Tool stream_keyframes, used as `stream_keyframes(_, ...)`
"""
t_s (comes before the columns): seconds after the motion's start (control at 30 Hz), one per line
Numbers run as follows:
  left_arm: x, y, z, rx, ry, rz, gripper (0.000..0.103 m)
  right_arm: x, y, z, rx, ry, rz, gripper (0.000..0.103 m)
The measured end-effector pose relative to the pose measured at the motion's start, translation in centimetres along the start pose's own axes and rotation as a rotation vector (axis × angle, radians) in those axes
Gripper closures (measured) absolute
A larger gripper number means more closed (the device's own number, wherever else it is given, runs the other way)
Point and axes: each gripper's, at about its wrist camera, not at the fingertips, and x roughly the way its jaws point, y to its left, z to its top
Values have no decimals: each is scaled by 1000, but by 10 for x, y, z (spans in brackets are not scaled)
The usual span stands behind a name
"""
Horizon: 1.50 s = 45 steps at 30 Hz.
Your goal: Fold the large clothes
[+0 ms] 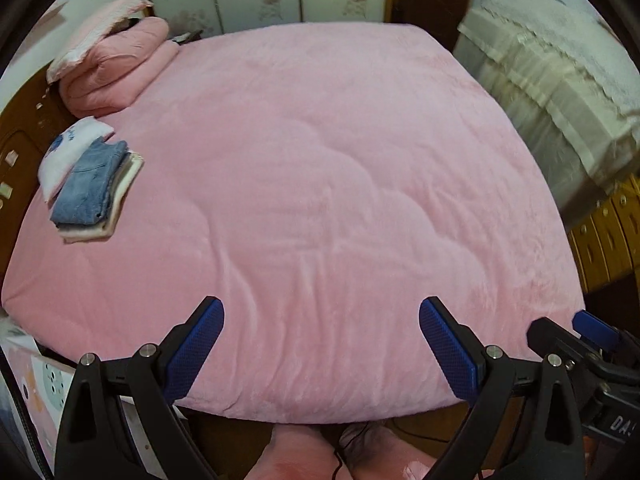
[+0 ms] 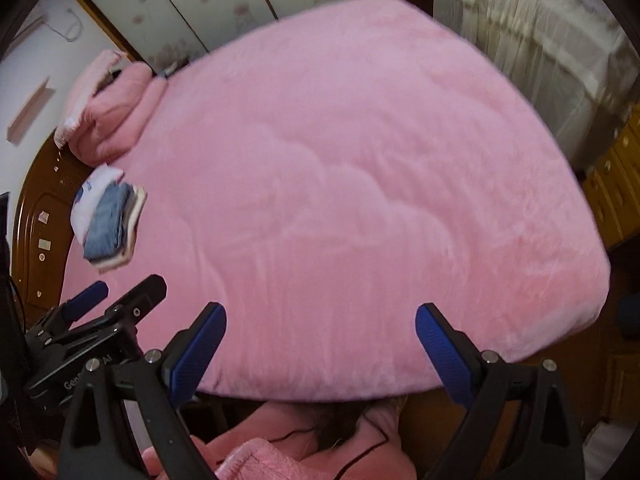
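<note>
A stack of folded clothes, blue denim on top of white and cream pieces, lies at the left edge of the pink bed cover; it also shows in the right wrist view. My left gripper is open and empty above the bed's near edge. My right gripper is open and empty above the same edge, to the right of the left one. Each gripper shows at the edge of the other's view. No unfolded garment lies on the bed.
A folded pink quilt and pillow sit at the far left corner. A wooden headboard runs along the left. A cloth-covered cabinet stands to the right. Pink fabric lies below the near edge.
</note>
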Motion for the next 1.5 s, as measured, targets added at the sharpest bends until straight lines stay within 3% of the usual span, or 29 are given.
stream_keyframes(0.27, -15, 28, -20, -58, 18, 32, 1, -15, 19, -4, -45, -57, 29, 7)
stream_keyframes(0.33, -16, 41, -24, -93, 22, 24, 1, -16, 20, -8, -37, -56, 24, 2)
stream_keyframes(0.73, -25, 73, -52, -109, 44, 4, 1, -23, 51, -48, -65, -80, -10, 0)
stream_keyframes(0.9, -36, 68, -55, -63, -11, -27, 1, -35, 58, -58, -64, -127, -25, 0)
stream_keyframes(1.2, -51, 59, -58, 13, -66, -41, 1, -38, 67, -66, -72, -136, -44, 0)
stream_keyframes(1.5, -53, 57, -59, 10, -72, -39, 1, -38, 74, -70, -90, -137, -71, 0)
